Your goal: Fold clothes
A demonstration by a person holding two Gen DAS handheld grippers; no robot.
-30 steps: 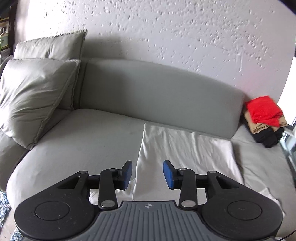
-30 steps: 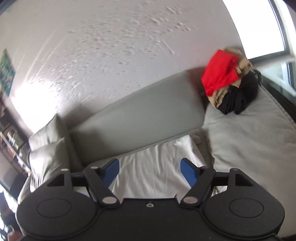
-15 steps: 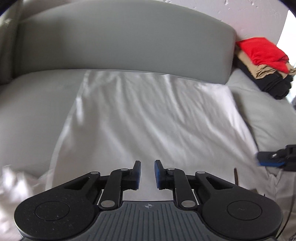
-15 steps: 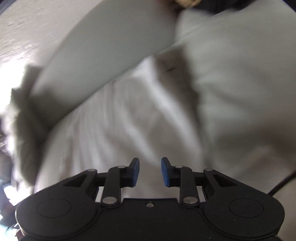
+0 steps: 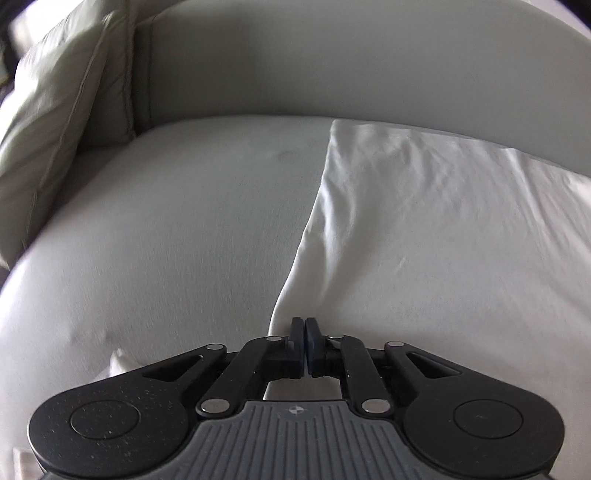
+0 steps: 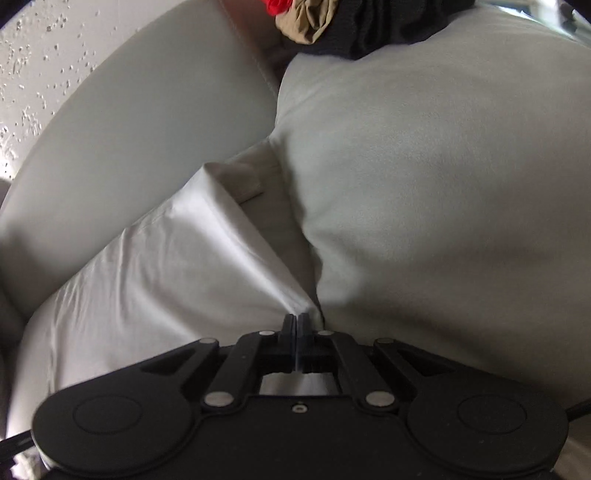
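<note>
A white garment (image 5: 436, 229) lies spread flat on the grey sofa seat (image 5: 177, 229). My left gripper (image 5: 305, 325) is shut on the garment's left edge, low at the near side. In the right wrist view the same white garment (image 6: 159, 273) fills the left half. My right gripper (image 6: 296, 320) is shut on its right edge, where the cloth puckers into a fold beside the right seat cushion (image 6: 443, 192).
Two grey pillows (image 5: 55, 110) lean at the sofa's left end. The sofa backrest (image 5: 332, 62) runs behind the garment. A pile of red, tan and black clothes (image 6: 332, 18) sits on the far right cushion.
Both grippers dropped down to the garment's side edges and closed from open to shut on the cloth. The left one moved to the left edge, the right one to the right edge.
</note>
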